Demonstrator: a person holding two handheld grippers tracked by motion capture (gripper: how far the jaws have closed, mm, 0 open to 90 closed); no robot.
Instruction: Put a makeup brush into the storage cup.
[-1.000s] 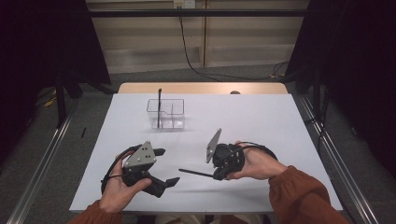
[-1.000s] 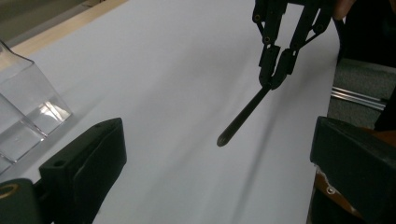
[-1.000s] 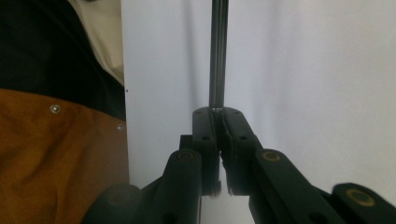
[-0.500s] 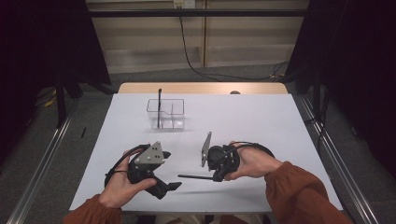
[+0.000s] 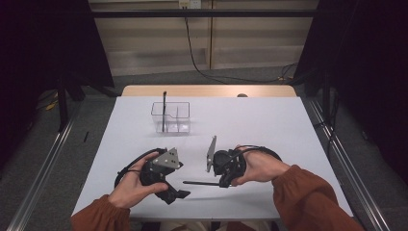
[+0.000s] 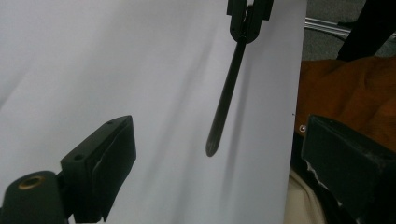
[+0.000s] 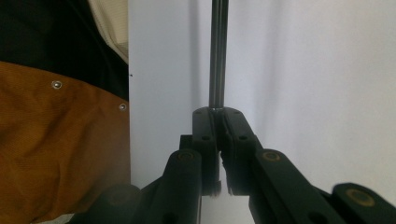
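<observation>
While the right hand-held gripper (image 5: 222, 184) stays clamped on the black stick (image 5: 202, 183), the left hand-held gripper (image 5: 177, 194), jaws apart, has neared it.

So there's this thin black stick (image 5: 202, 183), long, straight and skinny, kinda glossy, with a rounded tip. It sits nearly level just above the white tabletop (image 5: 269, 120) near the front edge, pointing left. One end is clamped in the right tongs (image 7: 218, 112), the free tip (image 6: 211, 148) hangs in the air, touching nothing, casting a soft shadow below.
</observation>
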